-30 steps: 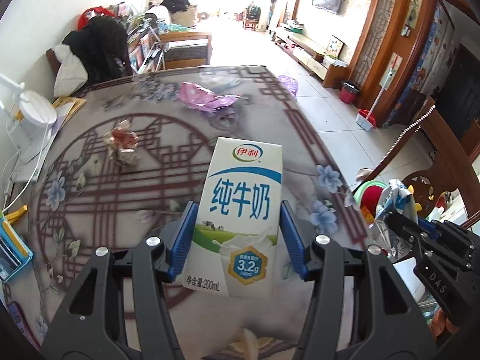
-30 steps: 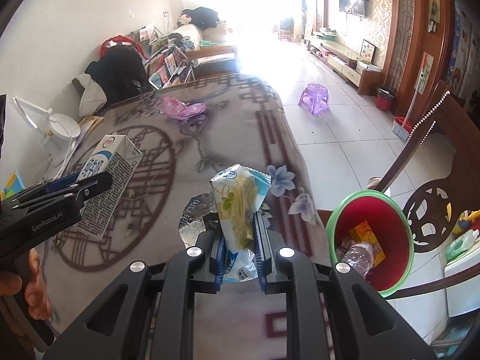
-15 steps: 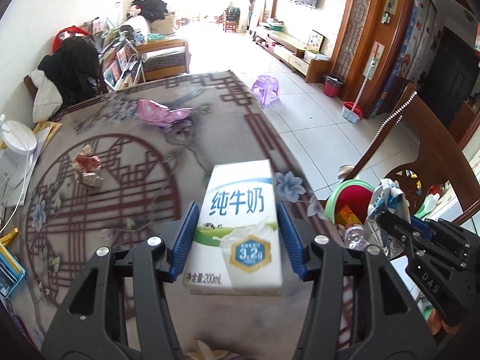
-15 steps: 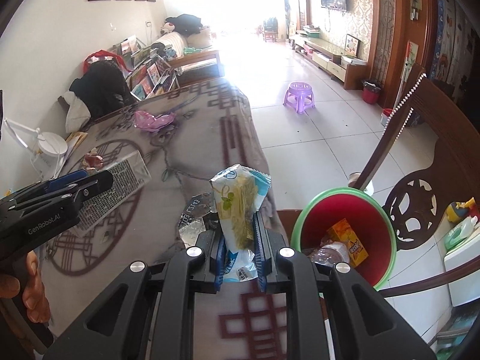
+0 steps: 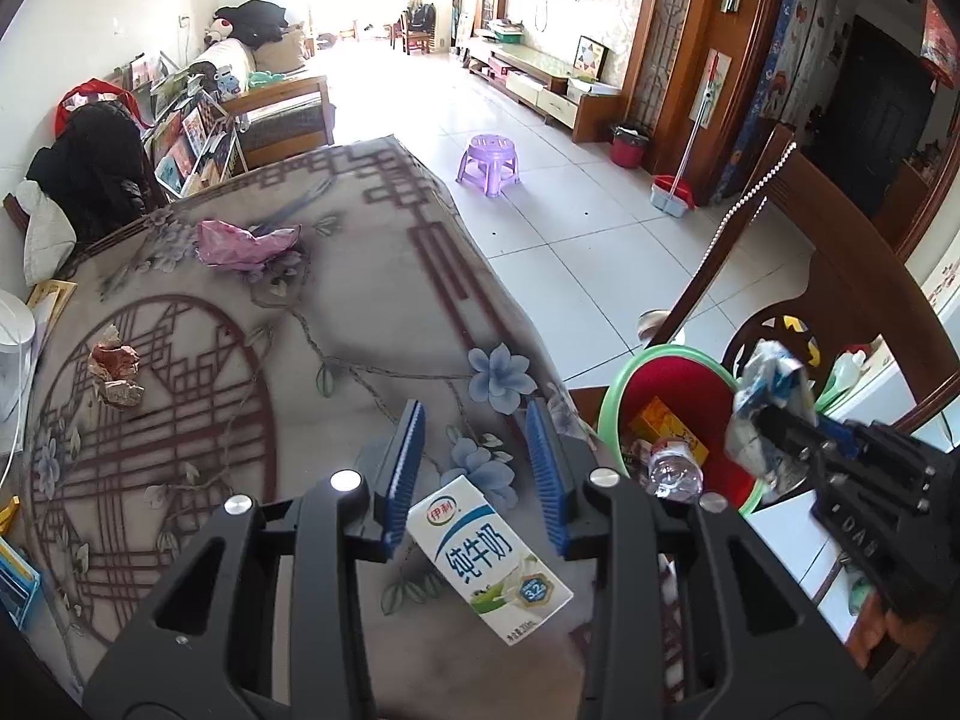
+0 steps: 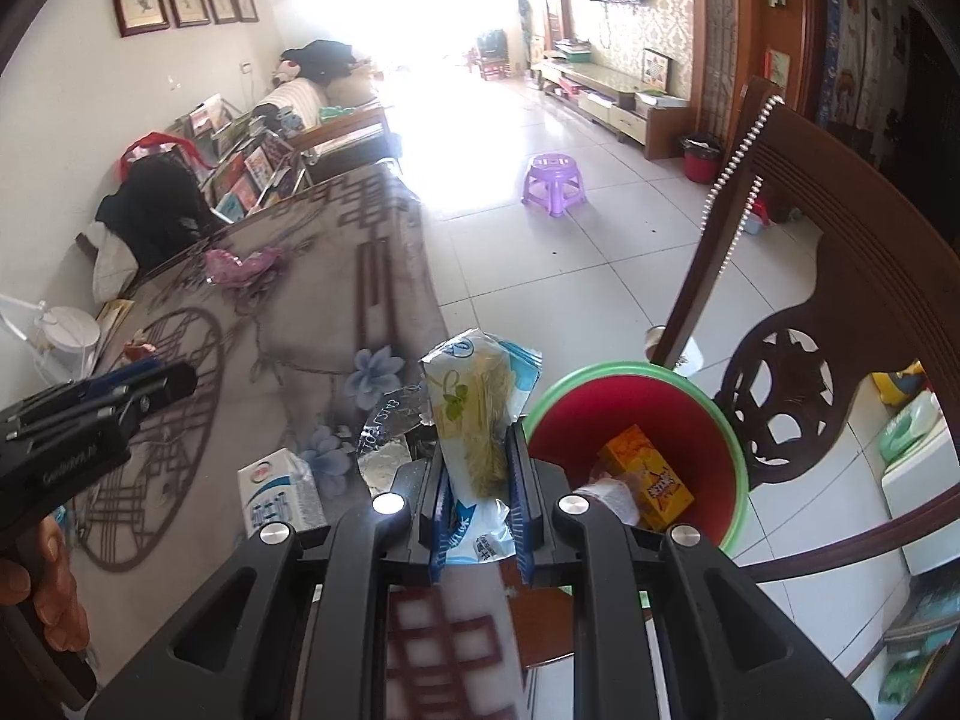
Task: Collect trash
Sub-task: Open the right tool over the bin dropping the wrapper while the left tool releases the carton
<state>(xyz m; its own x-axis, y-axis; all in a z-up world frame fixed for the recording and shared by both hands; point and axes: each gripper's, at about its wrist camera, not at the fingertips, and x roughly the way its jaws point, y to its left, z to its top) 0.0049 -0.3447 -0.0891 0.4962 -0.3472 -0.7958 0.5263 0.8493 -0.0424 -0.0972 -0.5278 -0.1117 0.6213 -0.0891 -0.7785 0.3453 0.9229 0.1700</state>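
lying loose on the table (image 5: 372, 312) near its edge, the milk carton (image 5: 489, 549) is not gripped by the left tongs (image 5: 474, 468), whose jaws, just narrowed, stand apart above it. the right tongs (image 6: 477, 489) are clamped on a snack wrapper (image 6: 474, 414) beside the bin (image 6: 729, 420); released early, it could miss.

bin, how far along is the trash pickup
Done: bin holds a box and bottle. In hand: right gripper clamps a wrapper by the bin; left gripper has just been closing on nothing, carton lying on the table. Left: carton, pink bag, crumpled scrap.
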